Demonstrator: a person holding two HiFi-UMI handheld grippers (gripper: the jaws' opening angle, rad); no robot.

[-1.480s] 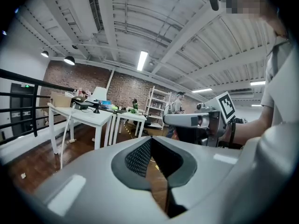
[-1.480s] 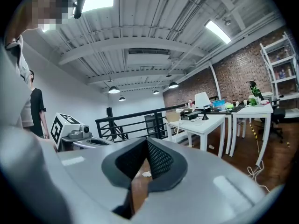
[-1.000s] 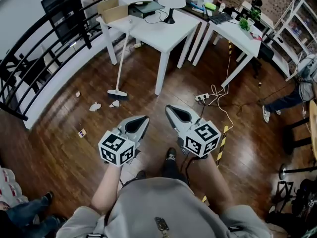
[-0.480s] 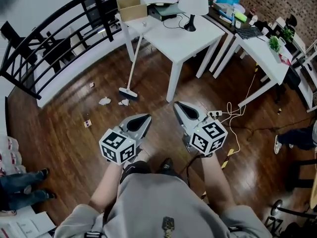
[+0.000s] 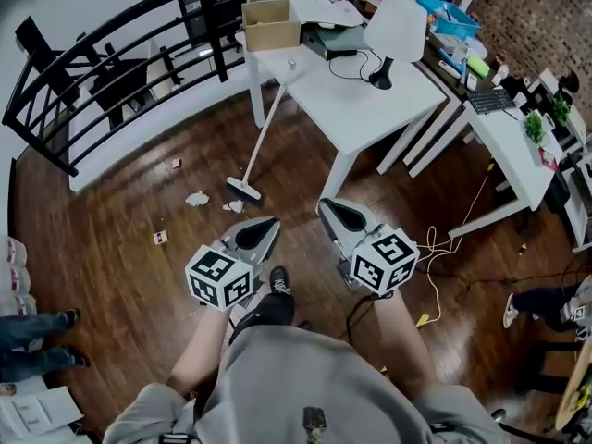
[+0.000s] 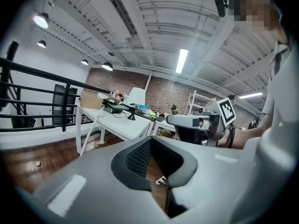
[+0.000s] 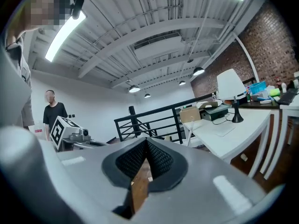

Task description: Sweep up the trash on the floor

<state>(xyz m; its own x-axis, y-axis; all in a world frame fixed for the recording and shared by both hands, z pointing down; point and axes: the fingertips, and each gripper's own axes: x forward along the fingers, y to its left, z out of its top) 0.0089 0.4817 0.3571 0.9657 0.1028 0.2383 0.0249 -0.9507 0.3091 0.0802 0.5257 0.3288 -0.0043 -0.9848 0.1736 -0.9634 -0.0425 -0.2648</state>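
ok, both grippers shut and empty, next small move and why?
Probably carry the right gripper forward to the broom handle, opening its jaws on the way. The broom leans untouched against the white table, the left gripper is shut and empty too, and crumpled paper lies near the broom head.

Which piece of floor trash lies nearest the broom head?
The small white scrap, right beside the broom head. The bigger crumpled paper lies farther left; the flat bit and the far speck are farther still.
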